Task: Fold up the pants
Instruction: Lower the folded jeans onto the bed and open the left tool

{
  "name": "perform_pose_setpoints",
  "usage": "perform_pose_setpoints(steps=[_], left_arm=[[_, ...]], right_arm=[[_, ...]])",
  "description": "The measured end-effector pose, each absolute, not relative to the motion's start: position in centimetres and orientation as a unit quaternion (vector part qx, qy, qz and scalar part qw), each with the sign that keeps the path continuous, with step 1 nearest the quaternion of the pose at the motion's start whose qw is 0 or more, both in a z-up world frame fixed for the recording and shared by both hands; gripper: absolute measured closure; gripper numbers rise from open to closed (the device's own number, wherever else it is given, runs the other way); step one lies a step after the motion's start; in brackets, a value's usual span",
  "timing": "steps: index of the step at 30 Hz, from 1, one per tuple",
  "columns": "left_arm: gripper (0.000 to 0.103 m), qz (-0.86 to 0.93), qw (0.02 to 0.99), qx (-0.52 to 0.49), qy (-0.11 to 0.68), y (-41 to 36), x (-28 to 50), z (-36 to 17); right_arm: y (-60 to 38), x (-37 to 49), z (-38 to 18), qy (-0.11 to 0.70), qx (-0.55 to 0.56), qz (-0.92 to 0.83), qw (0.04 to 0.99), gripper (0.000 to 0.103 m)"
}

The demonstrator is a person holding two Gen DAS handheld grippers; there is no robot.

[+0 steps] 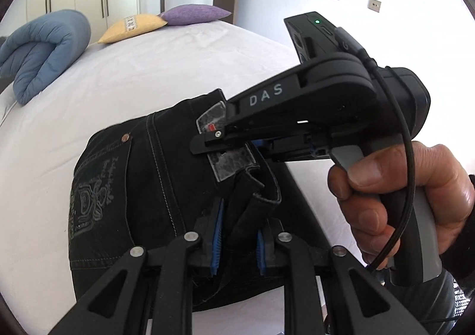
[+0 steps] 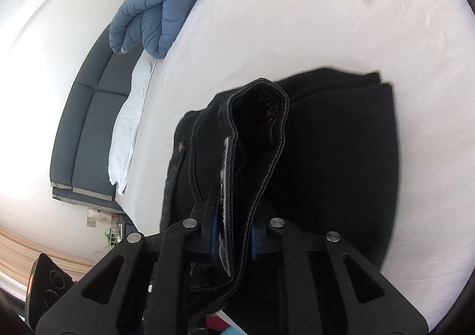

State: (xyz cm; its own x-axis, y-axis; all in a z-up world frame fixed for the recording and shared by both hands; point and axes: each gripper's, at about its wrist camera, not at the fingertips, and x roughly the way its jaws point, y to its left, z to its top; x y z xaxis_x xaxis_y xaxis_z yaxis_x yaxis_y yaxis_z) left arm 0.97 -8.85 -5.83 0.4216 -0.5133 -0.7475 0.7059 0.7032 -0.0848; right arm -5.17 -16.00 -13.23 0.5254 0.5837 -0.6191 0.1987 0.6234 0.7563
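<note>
White sheeting covers the bed (image 1: 124,74), the largest thing in both views, with a grey-blue upholstered panel (image 2: 89,115) along one side in the right wrist view. On the bed, near the edge closest to the person, lie the black denim pants (image 1: 142,174), already doubled into a thick stack (image 2: 341,142) with a back pocket, its pale embroidery and a copper rivet facing up. A rolled blue duvet (image 1: 44,53) sits well apart at the far left of the mattress, and beyond it a yellow cushion (image 1: 133,27) and a purple cushion (image 1: 194,14) touch each other near the wardrobe doors. The right gripper (image 1: 221,143), held in the person's right hand (image 1: 406,201), reaches in from the right; its two fingers are clamped on a stitched edge of the pants, which the right wrist view shows as a hemmed, tube-like opening (image 2: 258,115) pinched between the blue pads. The left gripper (image 1: 239,238) is likewise closed on a fold of the same dark fabric, raised between its blue-padded fingers, just below the right one.
</note>
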Motion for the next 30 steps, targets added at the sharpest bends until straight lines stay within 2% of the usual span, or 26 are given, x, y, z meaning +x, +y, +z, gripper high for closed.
perform_pose_setpoints(steps=[6, 11, 14, 16, 18, 19, 21, 23, 25, 26, 27, 30], left_arm=[[0.084, -0.391, 0.822, 0.135, 0.39, -11.1, 0.6, -5.7], [0.08, -0.397, 0.803, 0.134, 0.423, -12.2, 1.0, -8.3], [0.062, -0.417, 0.79, 0.107, 0.437, -11.7, 1.2, -8.3], [0.038, -0.43, 0.782, 0.065, 0.446, -9.9, 1.5, -6.9], [0.024, -0.425, 0.798, 0.03, 0.427, -7.1, 1.8, -4.6], [0.02, -0.422, 0.805, 0.018, 0.417, -5.9, 2.1, -3.7], [0.02, -0.41, 0.819, 0.009, 0.401, -3.3, 3.4, -2.4], [0.02, -0.393, 0.826, 0.011, 0.404, -1.4, 5.1, -2.3], [0.031, -0.379, 0.827, 0.005, 0.414, 0.1, 7.5, -3.1], [0.045, -0.376, 0.823, 0.007, 0.426, 0.2, 8.7, -3.7], [0.053, -0.374, 0.817, 0.015, 0.438, 0.4, 9.0, -4.9], [0.053, -0.362, 0.8, 0.03, 0.478, 0.3, 10.1, -7.9]], right_arm=[[-20.0, -7.4, -13.2, 0.456, 0.432, 0.115, 0.77, 0.089], [-21.8, -8.3, -17.1, 0.467, 0.457, 0.098, 0.751, 0.089], [-22.7, -8.8, -18.3, 0.447, 0.498, 0.109, 0.735, 0.087], [-22.9, -9.3, -18.0, 0.451, 0.494, 0.103, 0.736, 0.081], [-23.9, -10.2, -16.9, 0.448, 0.489, 0.074, 0.745, 0.076], [-24.5, -10.8, -16.1, 0.443, 0.486, 0.052, 0.751, 0.073], [-25.8, -12.4, -14.8, 0.432, 0.483, 0.015, 0.761, 0.07], [-25.9, -13.1, -12.9, 0.398, 0.5, 0.054, 0.767, 0.071], [-24.5, -12.7, -11.7, 0.385, 0.499, 0.11, 0.768, 0.071], [-23.4, -12.2, -11.2, 0.388, 0.49, 0.13, 0.769, 0.071], [-22.3, -12.0, -11.4, 0.396, 0.482, 0.147, 0.768, 0.071], [-20.6, -12.0, -14.5, 0.44, 0.483, 0.146, 0.743, 0.071]])
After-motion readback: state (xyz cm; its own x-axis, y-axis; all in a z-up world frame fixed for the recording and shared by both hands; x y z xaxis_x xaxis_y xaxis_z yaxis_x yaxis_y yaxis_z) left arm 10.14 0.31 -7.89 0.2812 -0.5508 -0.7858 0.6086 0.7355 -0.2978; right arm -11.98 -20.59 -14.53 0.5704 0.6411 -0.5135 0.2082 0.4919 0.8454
